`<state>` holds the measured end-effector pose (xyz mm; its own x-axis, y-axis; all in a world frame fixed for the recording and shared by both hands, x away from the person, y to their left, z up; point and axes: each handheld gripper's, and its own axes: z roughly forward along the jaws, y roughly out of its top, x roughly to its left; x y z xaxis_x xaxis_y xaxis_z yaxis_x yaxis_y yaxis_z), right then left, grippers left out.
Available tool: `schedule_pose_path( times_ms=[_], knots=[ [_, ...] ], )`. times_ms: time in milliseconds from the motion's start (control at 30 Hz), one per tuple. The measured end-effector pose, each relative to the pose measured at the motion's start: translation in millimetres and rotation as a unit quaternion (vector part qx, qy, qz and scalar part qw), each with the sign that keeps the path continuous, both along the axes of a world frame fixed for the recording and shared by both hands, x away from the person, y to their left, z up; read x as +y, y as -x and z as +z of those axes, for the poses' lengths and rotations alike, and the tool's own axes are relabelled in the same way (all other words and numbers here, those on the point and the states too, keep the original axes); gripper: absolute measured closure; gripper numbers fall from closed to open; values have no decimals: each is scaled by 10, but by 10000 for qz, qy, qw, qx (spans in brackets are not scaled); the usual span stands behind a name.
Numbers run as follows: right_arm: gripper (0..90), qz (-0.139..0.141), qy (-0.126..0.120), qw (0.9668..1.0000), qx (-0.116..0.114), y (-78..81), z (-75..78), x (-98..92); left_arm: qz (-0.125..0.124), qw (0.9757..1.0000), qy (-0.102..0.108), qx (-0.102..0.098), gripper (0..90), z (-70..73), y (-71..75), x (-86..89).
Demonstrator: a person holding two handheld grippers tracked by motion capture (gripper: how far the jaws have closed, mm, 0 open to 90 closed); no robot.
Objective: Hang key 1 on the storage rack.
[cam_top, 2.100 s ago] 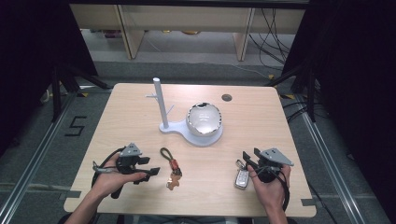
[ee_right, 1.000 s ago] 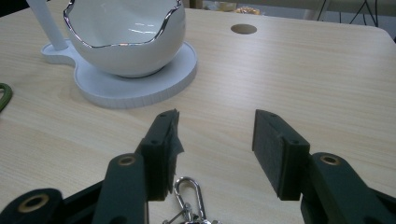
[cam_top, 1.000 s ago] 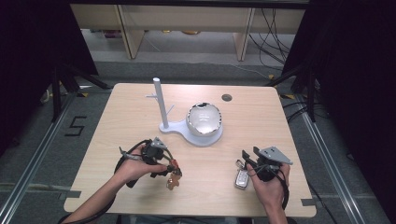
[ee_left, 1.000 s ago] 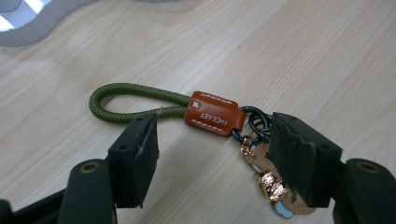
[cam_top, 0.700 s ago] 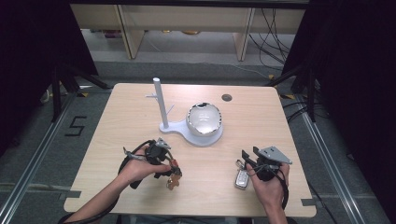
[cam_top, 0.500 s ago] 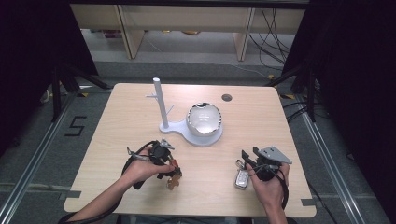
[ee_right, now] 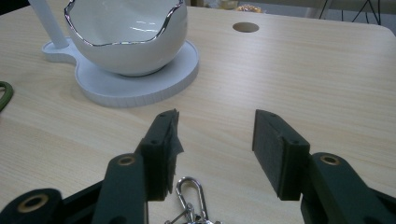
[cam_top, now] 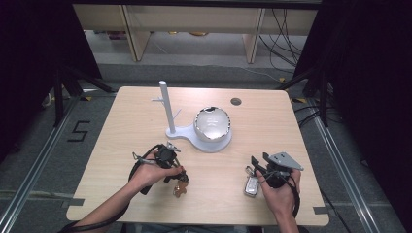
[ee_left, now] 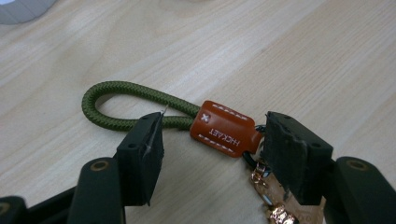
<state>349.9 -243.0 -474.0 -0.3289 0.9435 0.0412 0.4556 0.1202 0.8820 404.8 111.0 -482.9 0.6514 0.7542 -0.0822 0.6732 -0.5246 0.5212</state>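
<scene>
A keychain lies on the wooden table: a green cord loop (ee_left: pixel 116 93), an orange-brown leather tag (ee_left: pixel 222 128) and copper-coloured keys (cam_top: pixel 180 188). My left gripper (ee_left: pixel 210 135) points down over it, open, with the tag and cord between its pads; the jaws have just been closing a little. In the high view the left gripper (cam_top: pixel 176 174) sits at the front left of centre. My right gripper (ee_right: pixel 215 135) stands open at the front right (cam_top: pixel 257 162), just above a silver carabiner clip (ee_right: pixel 189 191) of a car key fob (cam_top: pixel 251 186).
A white stand with an upright post (cam_top: pixel 165 104) and a round base (cam_top: pixel 192 138) holds a white bowl with a wavy silver rim (cam_top: pixel 212 124) at mid table. A cable hole (cam_top: pixel 236 101) lies at the far right. Bare wood stretches between the two hands.
My left hand has moved right from the front left of the table to the keychain and lowered its jaws around the tag. The right hand has stayed put.
</scene>
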Motion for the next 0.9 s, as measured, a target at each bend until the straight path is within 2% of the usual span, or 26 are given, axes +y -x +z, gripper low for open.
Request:
schedule_pose_path(
  times_ms=[133, 200, 333, 367, 433, 467, 567, 600, 633, 700, 733, 767, 800, 867, 900],
  knots=[
    [511, 40, -88, 10000, -5, -9, -11, 4, 75, 9999, 76, -47, 378, -29, -7, -25],
    [511, 49, -88, 9999, -29, -14, -14, 2, 69, 10000, -72, -1, 382, -38, -21, -36],
    [511, 54, -79, 10000, -21, -12, -14, 0, 121, 9999, -30, -28, 388, -56, -18, -66],
    [511, 53, -81, 9999, -24, -11, -15, -3, 55, 10000, -73, -38, 407, -50, -20, -68],
    [511, 51, -52, 10000, -28, -12, -16, -7, 82, 9999, -90, -64, 432, -49, -9, -89],
    [510, 49, -78, 10000, -26, -12, -16, -5, 36, 9999, -154, -5, 432, -34, -7, -91],
    [511, 54, -46, 10000, -14, -11, -18, -4, 23, 9999, -116, 47, 475, -36, -2, -98],
    [510, 6, -76, 10000, 2, -5, -20, 2, 10, 9999, -50, 114, 517, -38, 0, -89],
    [510, 51, -50, 10000, -19, -12, -21, -10, 10, 9999, -50, 114, 534, -38, 0, -89],
    [510, 38, -41, 10000, 7, -10, -19, -16, -46, 9996, -9, 271, 559, -33, 2, -67],
    [510, 28, -64, 10000, 39, -7, -18, -15, -93, 9993, 30, 349, 591, -32, -1, -58],
    [510, 28, -64, 10000, 39, -7, -18, -15, -93, 9993, 30, 349, 663, -32, -1, -58],
    [509, 28, -70, 10000, 44, -8, -19, -16, -135, 9989, 76, 443, 695, -46, 2, -47],
    [509, 25, -62, 10000, 41, -7, -20, -15, -175, 9987, 101, 467, 748, -49, 4, -39],
    [509, -62, -141, 9998, 96, 8, -19, 9, -218, 9983, 90, 525, 779, -41, 5, -31]
  ],
)
